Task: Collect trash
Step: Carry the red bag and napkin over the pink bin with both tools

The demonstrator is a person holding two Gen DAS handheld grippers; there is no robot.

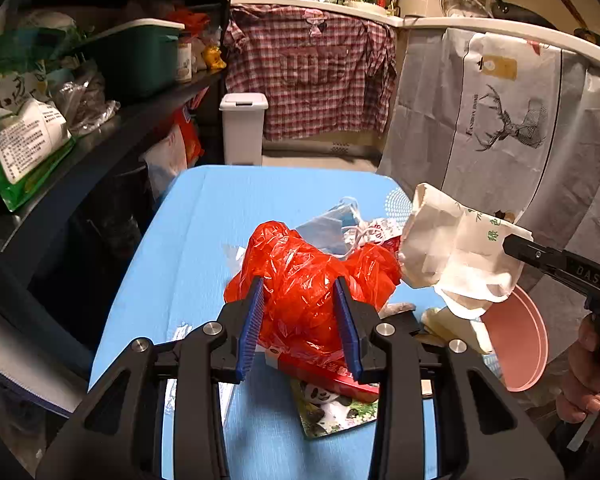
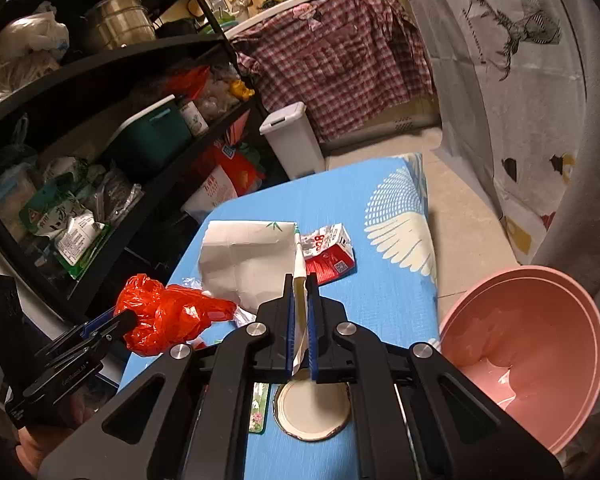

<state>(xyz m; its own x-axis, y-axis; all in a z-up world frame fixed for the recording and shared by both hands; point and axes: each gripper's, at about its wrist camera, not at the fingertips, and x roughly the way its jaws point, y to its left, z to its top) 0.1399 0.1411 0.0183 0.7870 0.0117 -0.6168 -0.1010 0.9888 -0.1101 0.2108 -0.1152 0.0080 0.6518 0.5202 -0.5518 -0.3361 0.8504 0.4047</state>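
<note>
Left tool (image 1: 300, 320): clenched on the crumpled red plastic bag (image 1: 312, 276), blue pads pressed into its flanks. In the right wrist view the bag hangs clear of the blue cloth-covered desk (image 2: 380, 280), at 9 o'clock from my right tool. I judge it is held up to carry it off as trash.

Right tool (image 2: 299, 320): pinched nearly shut on a thin edge of the white crumpled paper bag with green print (image 2: 248, 256). In the left wrist view the bag sags below the jaws, off the desk, at 3 o'clock from the red bag. An edge grip suits it, I judge, since the paper is too floppy to clamp across.

Destination: pink round plastic basin (image 2: 540, 352), empty, at 4 o'clock off the desk's right edge. It looks the likely drop point. A white lidded bin (image 2: 296, 140) stands on the floor at 12 o'clock beyond the desk, lid shut.

Trash on the desk: red-and-white flattened carton (image 2: 332, 256) at 1 o'clock from the right tool; round metal jar lid (image 2: 312, 412) under that tool at 6 o'clock; panda-print wrapper (image 1: 336, 408) and red flat box (image 1: 328, 372) beneath the left tool.

Obstacles: black shelf rack (image 2: 100, 80), crowded with packets, close along the desk's left side at 9 to 11 o'clock. Printed deer cloth (image 1: 512, 120) hangs at 2 o'clock. The dangling paper could brush the carton on a low swing.
</note>
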